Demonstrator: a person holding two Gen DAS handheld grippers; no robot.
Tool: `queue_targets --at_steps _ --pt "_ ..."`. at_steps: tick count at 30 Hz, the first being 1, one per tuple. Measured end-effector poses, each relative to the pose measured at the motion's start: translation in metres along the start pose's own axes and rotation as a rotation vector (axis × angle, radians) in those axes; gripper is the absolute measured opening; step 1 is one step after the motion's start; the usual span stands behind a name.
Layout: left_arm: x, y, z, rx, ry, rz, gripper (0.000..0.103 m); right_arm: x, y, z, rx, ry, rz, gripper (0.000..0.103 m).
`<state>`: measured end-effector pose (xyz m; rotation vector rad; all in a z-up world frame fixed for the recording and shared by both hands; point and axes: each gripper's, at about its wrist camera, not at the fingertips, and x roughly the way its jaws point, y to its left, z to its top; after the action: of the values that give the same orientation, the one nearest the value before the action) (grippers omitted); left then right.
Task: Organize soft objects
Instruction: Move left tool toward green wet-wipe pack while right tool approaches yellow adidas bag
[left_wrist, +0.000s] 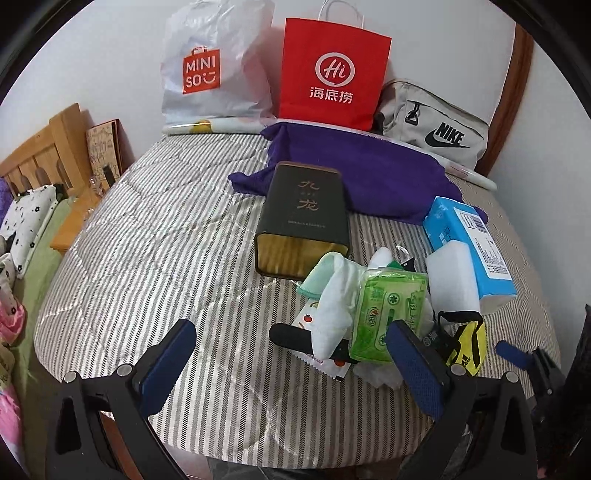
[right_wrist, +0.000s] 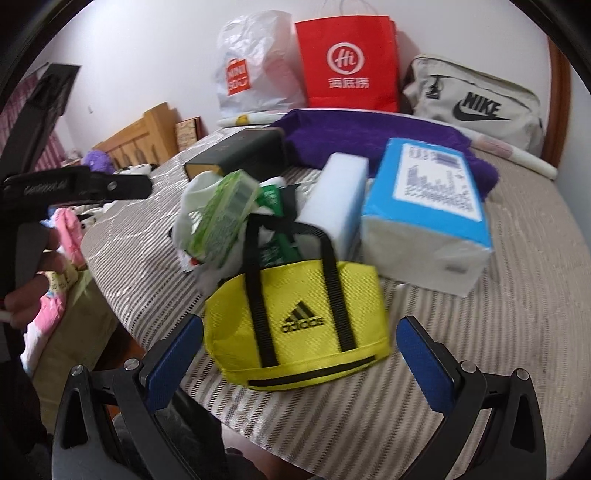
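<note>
A heap of soft things lies on the striped bed (left_wrist: 147, 258): a green tissue pack (left_wrist: 388, 314), white cloths (left_wrist: 336, 306), a white sponge block (left_wrist: 454, 273), a blue tissue pack (left_wrist: 469, 243) and a small yellow Adidas bag (right_wrist: 295, 317). My left gripper (left_wrist: 291, 347) is open just in front of the heap, its right finger beside the green pack. My right gripper (right_wrist: 299, 347) is open close in front of the yellow bag, holding nothing. The green pack (right_wrist: 225, 214) leans behind the bag.
A dark tin box (left_wrist: 306, 214) lies on a purple towel (left_wrist: 354, 170). At the wall stand a white Miniso bag (left_wrist: 214, 66), a red paper bag (left_wrist: 332, 74) and a grey Nike bag (left_wrist: 432, 122). A wooden headboard (left_wrist: 40, 147) is at left.
</note>
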<state>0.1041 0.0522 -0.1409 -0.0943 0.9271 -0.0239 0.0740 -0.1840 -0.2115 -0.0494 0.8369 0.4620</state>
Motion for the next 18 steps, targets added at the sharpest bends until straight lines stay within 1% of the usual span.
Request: queue_targets --at_steps 2,3,5,8,11,13,16,18 --pt "0.003 -0.001 0.001 0.003 0.004 -0.009 0.103 0.006 0.003 -0.002 -0.009 0.010 0.010 0.103" --pt "0.005 -0.002 0.001 0.005 0.006 -0.014 0.103 0.010 0.004 -0.002 -0.017 0.018 0.001 0.103" --pt "0.007 -0.003 0.001 0.013 0.003 -0.029 0.103 0.016 0.006 -0.004 -0.045 0.011 -0.046 0.103" --pt "0.012 -0.004 0.000 0.023 0.003 -0.057 0.103 0.020 0.008 -0.006 -0.075 -0.002 -0.064 0.103" --pt "0.019 -0.005 -0.001 0.030 0.009 -0.097 0.103 0.023 0.006 -0.004 -0.067 0.000 -0.064 0.103" --pt "0.024 -0.005 -0.002 0.032 0.015 -0.109 0.103 0.024 0.003 -0.002 -0.058 0.005 -0.055 0.103" --pt "0.032 -0.002 -0.002 0.018 0.023 -0.106 0.103 0.026 -0.001 0.000 -0.041 0.004 -0.042 0.103" --pt "0.036 0.001 -0.001 0.005 0.027 -0.118 0.103 0.028 -0.003 0.001 -0.034 -0.003 -0.038 0.103"
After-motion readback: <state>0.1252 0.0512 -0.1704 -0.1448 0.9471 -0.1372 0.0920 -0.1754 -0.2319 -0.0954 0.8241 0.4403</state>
